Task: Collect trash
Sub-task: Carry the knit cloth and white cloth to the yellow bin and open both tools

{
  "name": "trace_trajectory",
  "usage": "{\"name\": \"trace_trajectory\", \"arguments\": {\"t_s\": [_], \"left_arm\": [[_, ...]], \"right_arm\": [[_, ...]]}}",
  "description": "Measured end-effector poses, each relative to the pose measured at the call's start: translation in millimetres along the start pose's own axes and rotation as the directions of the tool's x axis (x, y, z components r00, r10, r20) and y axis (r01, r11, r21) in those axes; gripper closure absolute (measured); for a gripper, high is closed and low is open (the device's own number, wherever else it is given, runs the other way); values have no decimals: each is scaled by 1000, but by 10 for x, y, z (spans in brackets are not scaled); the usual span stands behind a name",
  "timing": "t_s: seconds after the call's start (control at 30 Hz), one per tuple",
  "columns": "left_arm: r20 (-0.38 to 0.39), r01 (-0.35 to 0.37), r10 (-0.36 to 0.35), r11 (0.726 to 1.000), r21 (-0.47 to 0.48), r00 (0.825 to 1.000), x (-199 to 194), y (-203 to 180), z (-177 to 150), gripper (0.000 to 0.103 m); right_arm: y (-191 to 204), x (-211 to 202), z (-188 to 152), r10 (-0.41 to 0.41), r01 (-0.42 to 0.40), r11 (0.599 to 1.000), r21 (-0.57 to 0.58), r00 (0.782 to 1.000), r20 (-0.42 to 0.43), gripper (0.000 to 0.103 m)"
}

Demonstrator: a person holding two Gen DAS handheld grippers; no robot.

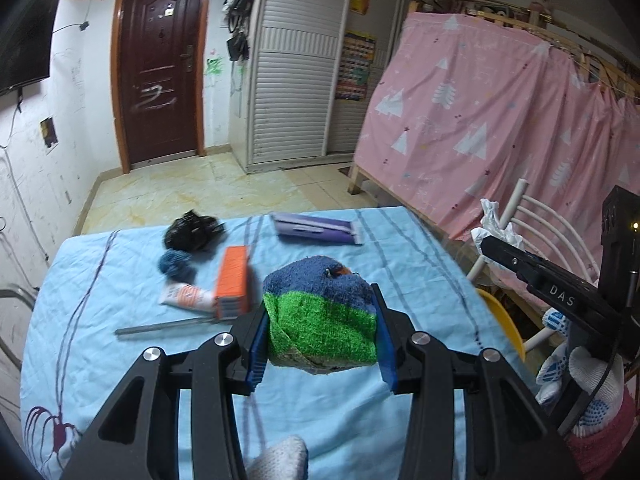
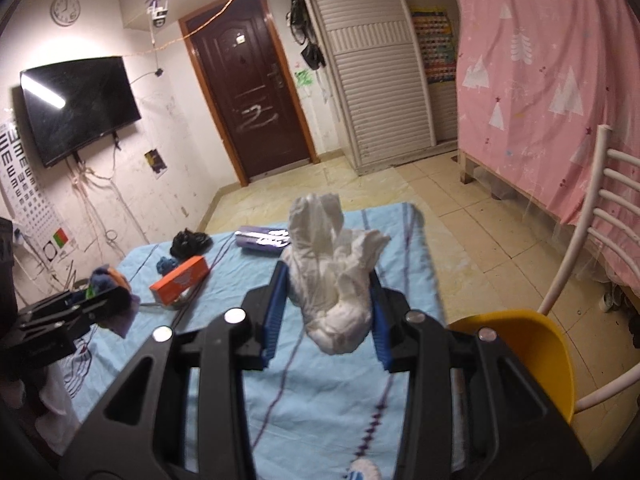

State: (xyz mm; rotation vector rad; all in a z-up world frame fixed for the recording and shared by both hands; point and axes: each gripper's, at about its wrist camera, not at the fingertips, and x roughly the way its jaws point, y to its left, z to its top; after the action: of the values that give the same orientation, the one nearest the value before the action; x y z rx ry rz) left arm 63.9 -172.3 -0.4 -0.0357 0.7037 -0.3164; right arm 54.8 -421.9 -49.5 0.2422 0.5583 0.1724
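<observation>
My left gripper is shut on a balled-up blue and green cloth and holds it above the blue-covered table. My right gripper is shut on a crumpled white plastic bag, held above the table's right part. On the table lie a crumpled black bag, a small blue wad, an orange box, a white and orange tube, a purple packet and a grey stick. The right gripper also shows at the right of the left wrist view.
A yellow chair with a white slatted back stands right of the table. A pink curtain hangs over a bed frame at the right. A brown door, a white wardrobe and a wall TV are beyond.
</observation>
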Motion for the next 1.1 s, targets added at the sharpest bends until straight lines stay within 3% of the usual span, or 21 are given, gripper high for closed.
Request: {"name": "trace_trajectory", "arguments": {"t_s": [0.4,0.93,1.03,1.1], "left_arm": [[-4,72,-72,993,89,997,199,-643,92,68],[-30,199,-199,944,264,980,441,-1668,62,68],[-41,229,-226,931,286,973,514,-1825,40,68],[-53,240,-235,923,299,971,581,-1920,23,68]], "right_arm": [[-596,-184,-102,-91,89,994,66,996,19,67],[-1300,-194,-462,-213,218,965,144,976,-54,67],[-1428,-138,-523,-216,227,958,177,973,-79,60],[-1491,-133,-547,-220,233,952,199,972,-85,48]]}}
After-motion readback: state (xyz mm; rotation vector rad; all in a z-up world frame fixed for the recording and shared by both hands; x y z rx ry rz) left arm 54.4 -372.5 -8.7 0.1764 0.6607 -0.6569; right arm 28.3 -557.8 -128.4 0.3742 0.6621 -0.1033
